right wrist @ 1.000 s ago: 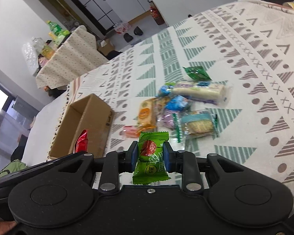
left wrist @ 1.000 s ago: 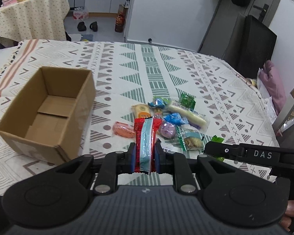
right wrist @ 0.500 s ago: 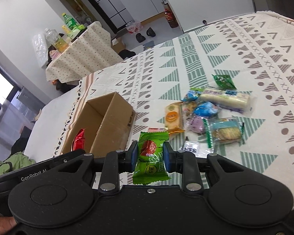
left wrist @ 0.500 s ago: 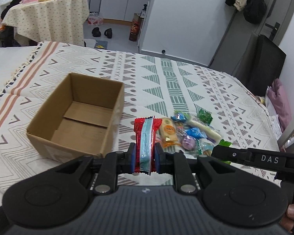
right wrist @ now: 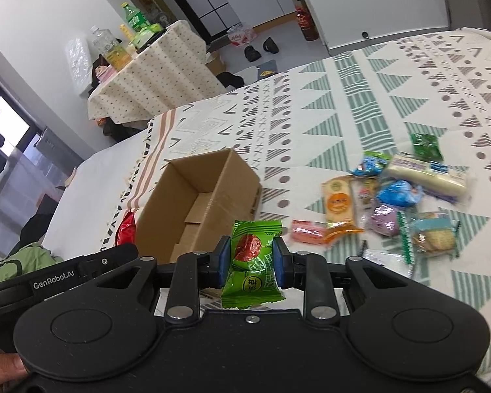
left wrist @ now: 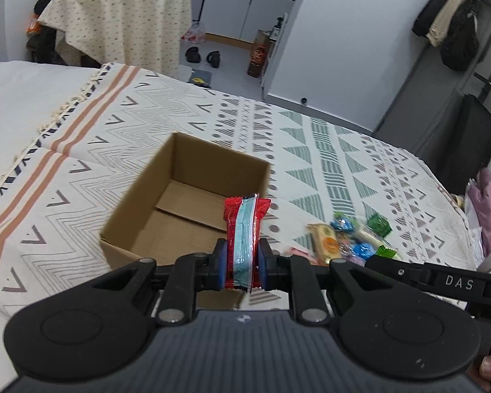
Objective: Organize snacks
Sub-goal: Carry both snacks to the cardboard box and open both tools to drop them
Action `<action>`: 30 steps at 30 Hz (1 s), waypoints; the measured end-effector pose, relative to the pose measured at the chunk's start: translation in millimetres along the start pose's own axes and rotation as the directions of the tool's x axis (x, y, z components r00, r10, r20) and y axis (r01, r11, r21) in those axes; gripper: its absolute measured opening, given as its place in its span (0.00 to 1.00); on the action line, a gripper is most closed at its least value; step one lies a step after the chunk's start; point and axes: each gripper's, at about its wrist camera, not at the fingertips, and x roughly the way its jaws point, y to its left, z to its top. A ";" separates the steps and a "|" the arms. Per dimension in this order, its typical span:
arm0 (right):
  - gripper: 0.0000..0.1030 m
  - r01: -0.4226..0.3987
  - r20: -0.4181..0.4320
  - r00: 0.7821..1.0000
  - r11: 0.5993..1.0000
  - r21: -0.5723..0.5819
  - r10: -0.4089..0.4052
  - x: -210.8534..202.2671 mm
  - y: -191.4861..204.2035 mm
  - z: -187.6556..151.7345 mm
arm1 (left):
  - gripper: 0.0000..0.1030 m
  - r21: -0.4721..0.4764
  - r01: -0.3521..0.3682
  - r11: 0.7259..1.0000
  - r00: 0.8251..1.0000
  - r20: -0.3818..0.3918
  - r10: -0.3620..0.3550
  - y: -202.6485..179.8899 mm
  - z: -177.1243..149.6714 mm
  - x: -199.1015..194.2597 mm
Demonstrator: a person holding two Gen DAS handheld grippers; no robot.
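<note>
Early stage. Nothing visible in the cardboard box [left wrist: 193, 209] yet: both wrist views show bare floor flaps, though the near inside corner is hidden behind the left gripper [left wrist: 242, 260], so can't fully rule out something tucked there.

Left gripper is clamped on a red snack pack with a pale blue stripe [left wrist: 245, 229], held upright between the jaws, sitting over the box's near right edge. Judging by that, drop-in is the step in hand.

Right gripper [right wrist: 250, 258] is closed on a green wrapped snack with a red fruit print [right wrist: 252, 252], held just short of the box's near right corner, not over the opening yet.

Two items in transit, zero stowed.

Still loose on the patterned bedspread [right wrist: 327, 114], right of the box, clustered together:
- long white roll pack [right wrist: 425, 175]
- orange-label cracker pack [right wrist: 338, 201]
- pink wrapper [right wrist: 307, 231]
- blue wrapped pieces [right wrist: 397, 193]
- purple piece [right wrist: 383, 219]
- biscuit pack with green edge [right wrist: 433, 237]
- dark green packet [right wrist: 427, 145]

So at least seven left after these two; exact count is unclear, since the pile overlaps and is motion-blurred.
</note>
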 end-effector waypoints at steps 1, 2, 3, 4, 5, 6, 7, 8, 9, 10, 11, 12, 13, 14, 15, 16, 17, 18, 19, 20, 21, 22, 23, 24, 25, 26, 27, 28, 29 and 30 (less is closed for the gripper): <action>0.26 -0.003 -0.002 1.000 1.000 -0.003 0.003 2.2 4.2 1.6 | 0.17 -0.005 -0.003 1.000 1.000 -0.001 0.003 4.1 2.6 0.3; 0.26 -0.007 -0.003 1.000 1.000 -0.006 0.007 4.9 8.8 3.4 | 0.17 -0.010 -0.006 1.000 1.000 -0.001 0.006 8.1 5.4 0.4; 0.26 -0.010 -0.005 1.000 1.000 -0.009 0.010 7.0 12.2 5.1 | 0.17 -0.015 -0.008 1.000 1.000 0.000 0.008 11.9 8.2 0.5; 0.26 -0.012 -0.008 1.000 1.000 -0.012 0.012 9.6 16.3 6.8 | 0.17 -0.020 -0.010 1.000 1.000 -0.001 0.010 15.9 11.1 0.7; 0.26 -0.015 -0.011 1.000 1.000 -0.016 0.014 12.2 20.6 8.6 | 0.17 -0.024 -0.013 1.000 1.000 -0.002 0.013 19.2 14.1 1.3; 0.26 -0.019 -0.015 1.000 1.000 -0.020 0.018 14.7 25.0 10.5 | 0.17 -0.029 -0.014 0.999 1.000 -0.003 0.014 22.5 17.0 1.7; 0.26 -0.020 -0.018 1.000 1.000 -0.023 0.020 17.7 28.6 12.3 | 0.17 -0.034 -0.016 0.999 1.000 -0.003 0.016 25.6 20.1 1.8; 0.26 -0.023 -0.020 1.000 0.999 -0.026 0.022 20.2 32.9 14.0 | 0.17 -0.038 -0.017 0.999 1.000 -0.004 0.017 28.1 23.6 2.4; 0.26 -0.026 -0.021 0.999 0.999 -0.029 0.025 22.2 36.6 15.3 | 0.17 -0.041 -0.017 0.999 1.000 -0.002 0.017 30.4 26.6 2.4; 0.26 -0.030 -0.022 0.999 0.999 -0.031 0.029 24.2 40.3 17.3 | 0.18 -0.041 -0.017 0.999 1.000 0.001 0.018 32.4 29.7 2.2; 0.26 -0.034 -0.023 0.999 0.999 -0.034 0.033 26.3 43.8 19.2 | 0.18 -0.041 -0.020 0.999 1.000 0.004 0.020 34.3 32.7 2.0; 0.26 -0.038 -0.023 0.999 0.999 -0.035 0.037 27.9 46.0 20.7 | 0.18 -0.040 -0.023 0.999 1.000 0.007 0.024 36.0 35.3 2.1; 0.26 -0.042 -0.023 0.999 0.998 -0.038 0.042 29.9 49.8 22.2 | 0.18 -0.041 -0.027 0.999 1.000 0.009 0.027 37.8 37.6 2.5; 0.26 -0.046 -0.024 0.999 0.998 -0.040 0.045 31.7 52.6 23.3 | 0.18 -0.041 -0.029 0.999 1.000 0.009 0.029 39.8 39.8 2.9; 0.26 -0.049 -0.025 0.999 0.998 -0.041 0.048 33.7 55.3 24.2 | 0.18 -0.040 -0.031 0.999 0.999 0.010 0.032 41.4 41.6 3.3; 0.26 -0.054 -0.026 0.998 0.998 -0.043 0.053 35.5 58.6 25.0 | 0.19 -0.041 -0.043 0.998 0.999 0.013 0.044 42.9 43.2 3.2; 0.26 -0.058 -0.027 0.998 0.997 -0.044 0.056 37.8 61.2 25.6 | 0.21 -0.036 -0.057 0.998 0.998 0.016 0.058 44.0 45.0 3.4; 0.26 -0.061 -0.029 0.998 0.997 -0.045 0.059 39.5 64.2 26.0 | 0.22 -0.026 -0.073 0.997 0.997 0.018 0.073 44.6 46.0 3.4; 0.26 -0.065 -0.031 0.998 0.997 -0.045 0.063 41.2 67.2 26.1 | 0.23 -0.021 -0.090 0.996 0.996 0.017 0.091 46.0 47.2 3.3; 0.26 -0.069 -0.032 0.997 0.997 -0.045 0.067 42.6 69.4 26.6 | 0.24 -0.025 -0.102 0.994 0.995 0.015 0.102 48.0 47.9 2.8; 0.26 -0.072 -0.033 0.997 0.996 -0.046 0.071 44.0 71.5 26.9 | 0.25 -0.034 -0.105 0.994 0.994 0.011 0.105 51.0 48.3 2.1; 0.26 -0.077 -0.034 0.997 0.996 -0.047 0.075 45.3 73.9 26.8 | 0.26 -0.045 -0.105 0.993 0.994 0.006 0.105 54.1 48.4 1.3; 0.26 -0.081 -0.036 0.996 0.996 -0.046 0.079 46.9 76.1 26.6 | 0.30 -0.053 -0.107 0.993 0.994 0.003 0.107 56.6 48.3 0.3; 0.26 -0.087 -0.038 0.996 0.995 -0.045 0.086 47.9 78.0 26.2 | 0.34 -0.058 -0.113 0.992 0.994 -0.001 0.113 59.0 48.0 -0.1; 0.26 -0.096 -0.041 0.995 0.994 -0.044 0.094 48.9 79.9 25.8 | 0.37 -0.062 -0.120 0.991 0.993 -0.004 0.120 60.4 47.4 -0.9; 0.27 -0.104 -0.044 0.994 0.994 -0.041 0.103 50.4 81.0 26.4 | 0.43 -0.064 -0.126 0.990 0.992 -0.008 0.126 61.5 46.7 -1.6; 0.29 -0.117 -0.046 0.992 0.992 -0.038 0.115 50.9 82.8 26.4 | 0.48 -0.068 -0.129 0.989 0.992 -0.011 0.129 62.4 46.3 -2.0; 0.30 -0.128 -0.045 0.991 0.991 -0.032 0.126 50.9 84.0 26.2 | 0.49 -0.071 -0.132 0.989 0.991 -0.015 0.131 63.1 45.3 -2.7; 0.30 -0.134 -0.043 0.990 0.991 -0.023 0.133 50.4 83.8 26.2 | 0.52 -0.073 -0.133 0.988 0.991 -0.020 0.132 63.0 45.0 -2.9; 0.32 -0.141 -0.044 0.989 0.990 -0.016 0.141 50.3 83.8 26.8 | 0.55 -0.074 -0.135 0.988 0.991 -0.025 0.134 63.0 44.4 -3.5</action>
